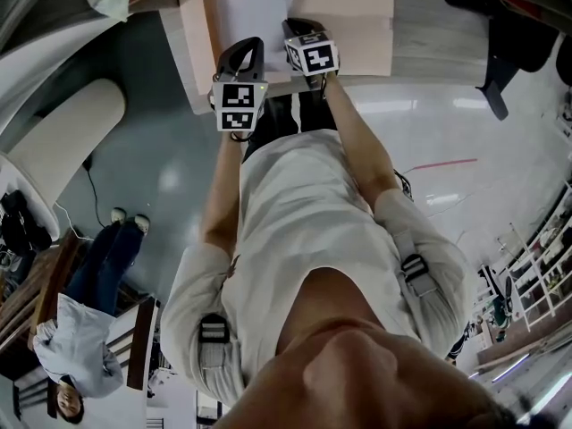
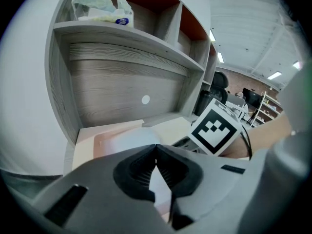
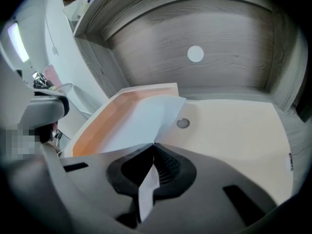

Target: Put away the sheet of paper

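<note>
Both the left gripper (image 2: 156, 150) and the right gripper (image 3: 153, 147) are clenching the sheet of paper (image 3: 141, 118), which is hanging over the tray (image 3: 97, 126) in the back-left corner of the bench (image 3: 234, 130). Lowering and releasing it are still remaining.

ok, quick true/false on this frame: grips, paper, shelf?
1. Both grippers are shut on the paper. True: the left gripper and the right gripper each pinch the sheet of paper.
2. The sheet is over the open peach folder. True.
3. The upper shelf is bare. False: a plastic bag sits on it.
4. The sheet is crumpled into a ball. False: it is spread out ahead of the two grippers.
</note>
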{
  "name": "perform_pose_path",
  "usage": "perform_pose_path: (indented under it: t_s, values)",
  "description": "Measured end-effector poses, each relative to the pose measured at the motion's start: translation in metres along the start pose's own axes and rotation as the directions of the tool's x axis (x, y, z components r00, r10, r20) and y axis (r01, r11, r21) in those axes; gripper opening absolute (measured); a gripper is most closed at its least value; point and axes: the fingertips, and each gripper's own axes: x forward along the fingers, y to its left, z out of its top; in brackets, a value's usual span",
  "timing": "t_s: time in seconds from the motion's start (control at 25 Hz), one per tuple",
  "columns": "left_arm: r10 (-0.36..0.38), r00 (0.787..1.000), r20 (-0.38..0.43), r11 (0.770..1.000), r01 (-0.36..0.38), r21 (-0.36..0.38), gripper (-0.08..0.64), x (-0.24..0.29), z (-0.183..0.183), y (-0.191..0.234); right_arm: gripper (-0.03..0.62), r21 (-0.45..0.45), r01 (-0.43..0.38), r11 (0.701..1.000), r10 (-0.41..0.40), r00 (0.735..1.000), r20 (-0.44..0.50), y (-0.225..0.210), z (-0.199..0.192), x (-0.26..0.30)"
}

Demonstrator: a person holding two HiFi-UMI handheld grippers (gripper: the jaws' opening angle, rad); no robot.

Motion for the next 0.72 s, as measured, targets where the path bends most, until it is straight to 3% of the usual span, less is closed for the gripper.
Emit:
perform_pose_path:
  t_s: [0.32, 0.36, 0.44, 0.72]
  values:
    - [0.01, 1.0, -0.007, 1.0, -0.01, -0.012, 0.021, -0.003, -0.009, 0.011, 0.023, -0.086, -0.013, 0.996, 0.011, 1.0, -0.026, 0.02, -0.007, 0.014]
    - [0.009, 1.0, -0.004, 1.0, -0.009, -0.012, 0.021, -0.004, -0.008, 0.012, 0.037, -0.093, -0.011, 0.996, 0.009, 1.0, -0.029, 0.02, -0.009, 0.014]
    - [0.008, 1.0, 0.0, 1.0, -0.008, -0.009, 0.021, -0.005, -0.007, 0.013, 0.132, -0.101, -0.008, 0.995, 0.004, 0.999, -0.036, 0.021, -0.011, 0.012]
    - [-0.005, 1.0, 0.027, 1.0, 0.005, 0.003, 0.021, -0.011, 0.001, 0.013, 0.143, -0.138, 0.045, 0.989, -0.045, 0.999, 0.0, 0.014, -0.01, -0.015]
